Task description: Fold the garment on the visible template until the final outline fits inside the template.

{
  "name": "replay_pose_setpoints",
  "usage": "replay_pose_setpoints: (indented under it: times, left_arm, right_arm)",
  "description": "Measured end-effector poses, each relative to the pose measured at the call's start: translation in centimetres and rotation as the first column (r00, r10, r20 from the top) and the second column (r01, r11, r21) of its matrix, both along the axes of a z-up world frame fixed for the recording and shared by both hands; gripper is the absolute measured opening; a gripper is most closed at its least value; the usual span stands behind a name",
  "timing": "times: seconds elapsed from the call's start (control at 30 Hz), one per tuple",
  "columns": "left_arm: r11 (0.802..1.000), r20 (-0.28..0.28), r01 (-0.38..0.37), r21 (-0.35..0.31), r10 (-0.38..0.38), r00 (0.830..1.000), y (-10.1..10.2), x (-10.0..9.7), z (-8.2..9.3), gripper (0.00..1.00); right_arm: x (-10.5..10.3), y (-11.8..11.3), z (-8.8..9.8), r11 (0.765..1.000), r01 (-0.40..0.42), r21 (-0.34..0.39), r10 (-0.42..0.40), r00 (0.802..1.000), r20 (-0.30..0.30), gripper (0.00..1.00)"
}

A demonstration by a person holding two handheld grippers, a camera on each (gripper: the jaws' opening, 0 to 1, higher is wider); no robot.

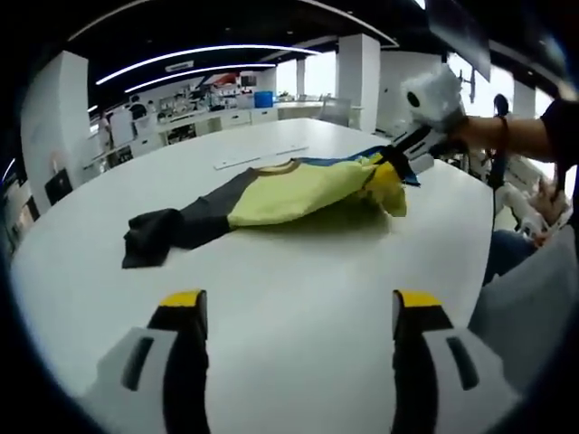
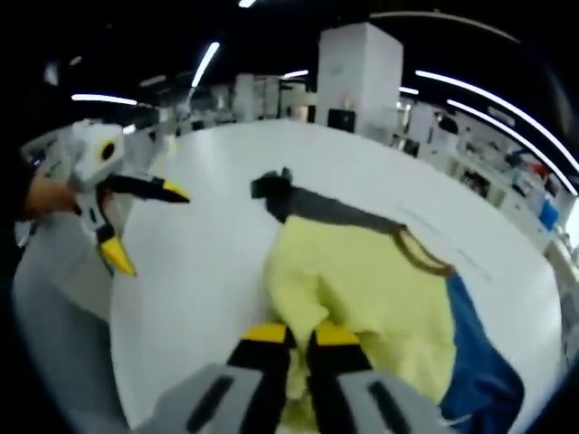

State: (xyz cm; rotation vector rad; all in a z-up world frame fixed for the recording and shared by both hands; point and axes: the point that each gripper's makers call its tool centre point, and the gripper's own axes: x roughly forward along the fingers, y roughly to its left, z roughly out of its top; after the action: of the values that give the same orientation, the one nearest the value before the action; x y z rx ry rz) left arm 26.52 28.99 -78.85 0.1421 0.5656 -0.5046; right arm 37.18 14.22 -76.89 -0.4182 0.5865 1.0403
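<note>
With the right tongs (image 2: 301, 341) clamped on the shirt (image 1: 298, 192) hem and the left tongs (image 1: 298, 307) apart above the table (image 1: 298, 271), the fold wants a low, even carry toward the black sleeve (image 1: 154, 235).

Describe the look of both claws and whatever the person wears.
The left claw has grey bodies with dark slots, black fingers and yellow tips. The right claw matches it: grey bodies, black fingers, yellow tips, with a white housing. The person wears a dark sleeve, a dark wristband and grey trousers.
</note>
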Motion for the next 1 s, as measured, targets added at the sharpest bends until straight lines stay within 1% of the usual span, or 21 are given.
replay_pose_setpoints:
  times: [0.1,0.2,0.27,0.37,0.5,0.53,0.57,0.63,0.83,1.0]
  left_arm:
    - [1.0,-0.002,0.0,-0.003,0.0,1.0,0.0,0.0,0.0,0.81]
    - [1.0,0.003,0.004,0.005,-0.004,1.0,0.0,0.1,0.1,0.81]
    - [1.0,0.005,0.002,0.001,-0.002,1.0,0.0,0.1,0.3,0.8]
    - [1.0,0.008,-0.004,-0.008,0.005,1.0,0.1,0.2,0.2,0.79]
    - [1.0,0.002,-0.001,-0.009,0.001,1.0,0.0,0.2,0.0,0.78]
    - [1.0,0.0,0.003,-0.003,-0.003,1.0,0.0,0.2,0.0,0.77]
    - [1.0,0.001,0.004,-0.001,-0.004,1.0,0.0,0.2,0.0,0.77]
    - [1.0,0.001,0.004,-0.002,-0.004,1.0,0.1,0.4,0.0,0.77]
    - [1.0,-0.004,0.012,-0.005,-0.012,1.0,-0.1,0.7,-0.2,0.76]
    - [1.0,-0.01,0.009,-0.009,-0.009,1.0,-0.2,1.0,-0.4,0.75]
  right_arm:
    - [1.0,0.3,1.4,1.0,0.008,0.016,-0.008,1.0,0.018,0.04]
    - [2.1,0.5,2.4,0.999,0.019,0.03,-0.02,0.999,0.027,0.03]
    - [2.7,0.5,2.7,0.999,0.033,0.033,-0.034,0.999,0.026,0.03]
    - [4.2,0.4,3.2,0.997,0.064,0.048,-0.065,0.998,0.027,0.03]
    - [5.8,0.7,3.5,0.992,0.102,0.075,-0.102,0.995,0.006,0.03]
    - [6.2,0.7,3.5,0.991,0.108,0.077,-0.109,0.994,0.004,0.03]
    - [7.3,0.7,3.3,0.991,0.109,0.076,-0.11,0.994,0.004,0.03]
    - [8.3,0.7,3.0,0.991,0.114,0.063,-0.115,0.993,0.012,0.03]
    - [10.1,0.5,2.1,0.991,0.128,0.037,-0.129,0.992,0.011,0.03]
    - [11.2,0.3,0.9,0.991,0.134,0.005,-0.134,0.991,0.008,0.04]
